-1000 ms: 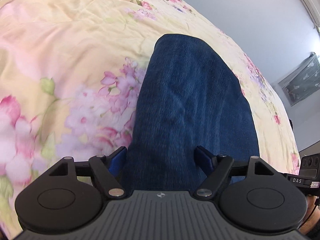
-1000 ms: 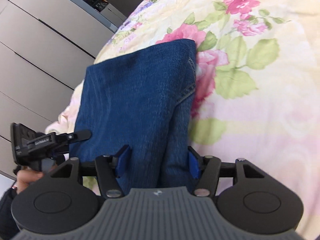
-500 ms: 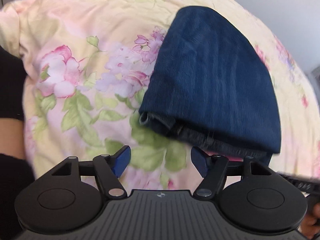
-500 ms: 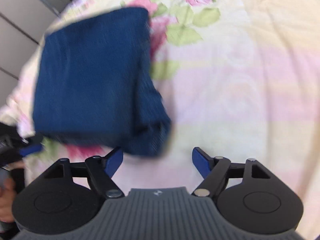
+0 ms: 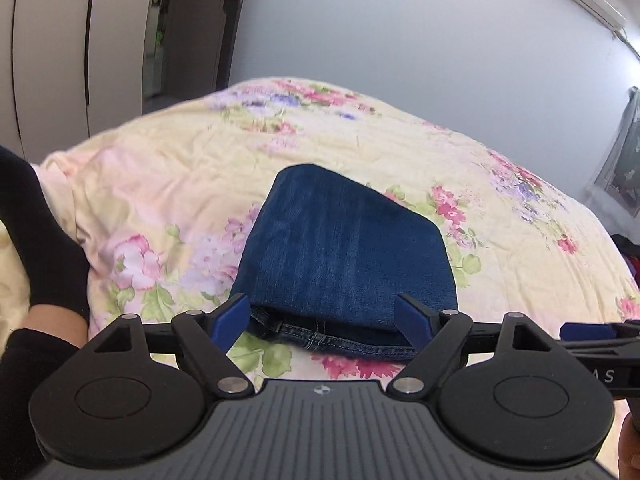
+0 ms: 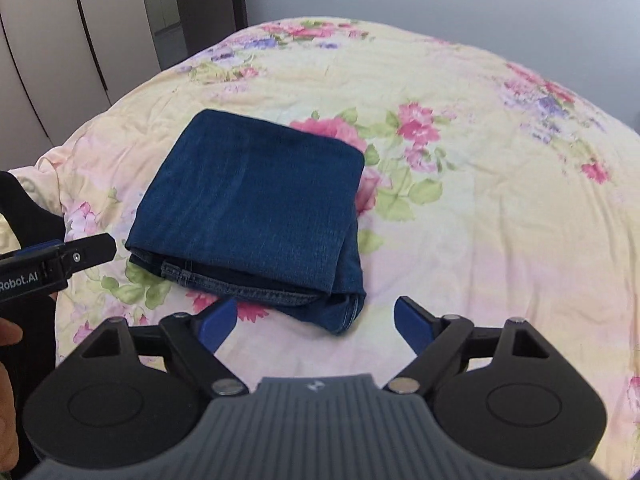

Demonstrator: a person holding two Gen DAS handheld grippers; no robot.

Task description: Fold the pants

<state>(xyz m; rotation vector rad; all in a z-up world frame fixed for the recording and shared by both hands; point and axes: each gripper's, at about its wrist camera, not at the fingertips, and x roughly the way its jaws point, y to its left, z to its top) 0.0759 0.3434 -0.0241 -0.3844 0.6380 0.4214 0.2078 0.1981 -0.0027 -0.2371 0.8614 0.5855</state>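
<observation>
The dark blue jeans (image 5: 344,256) lie folded into a compact rectangle on the flowered bedspread (image 5: 160,184); hems and seams show at the near edge. They also show in the right wrist view (image 6: 252,208). My left gripper (image 5: 324,314) is open and empty, just in front of the jeans' near edge. My right gripper (image 6: 314,318) is open and empty, a little back from the jeans' near right corner. The left gripper's finger (image 6: 88,250) shows at the left of the right wrist view.
The bed's yellow floral cover (image 6: 500,200) spreads wide to the right and behind the jeans. Grey wardrobe doors (image 6: 60,48) stand beyond the bed at the left. A person's black sleeve (image 5: 36,240) is at the left edge.
Both grippers have let go of the jeans and pulled back and up. The jeans now lie folded on the bed, farther from both cameras.
</observation>
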